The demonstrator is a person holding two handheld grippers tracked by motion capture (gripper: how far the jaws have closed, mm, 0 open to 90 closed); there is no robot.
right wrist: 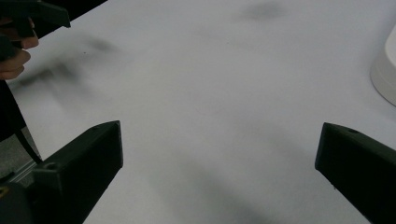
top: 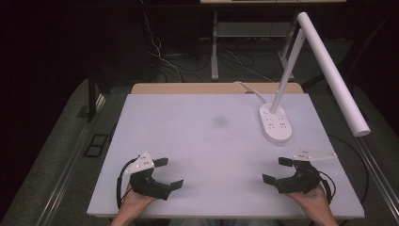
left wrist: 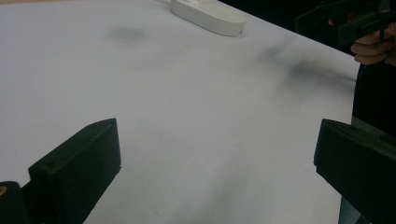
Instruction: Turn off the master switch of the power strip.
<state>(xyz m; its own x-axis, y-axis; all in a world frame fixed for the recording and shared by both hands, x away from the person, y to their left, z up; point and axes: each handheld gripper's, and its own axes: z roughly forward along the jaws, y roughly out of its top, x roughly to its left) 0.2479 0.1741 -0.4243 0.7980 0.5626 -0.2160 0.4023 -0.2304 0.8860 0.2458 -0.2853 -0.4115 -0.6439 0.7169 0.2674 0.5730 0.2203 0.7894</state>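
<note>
Left claw [top: 169, 173]: jaws spread wide apart, nothing between them, held low over the near left part of the white surface [top: 207, 155]. Right claw [top: 277, 170]: jaws likewise spread wide, nothing gripped, low over the near right part. The two claws point inward toward each other, well apart. In the left gripper view the right claw [left wrist: 348, 21] appears at upper right, fingers [left wrist: 373, 49] wrapped around its handle. A white desk lamp [top: 276, 123] stands on the far right of the surface, its long head angled out past the right edge. A faint dark smudge [top: 219, 122] marks the surface near centre.
</note>
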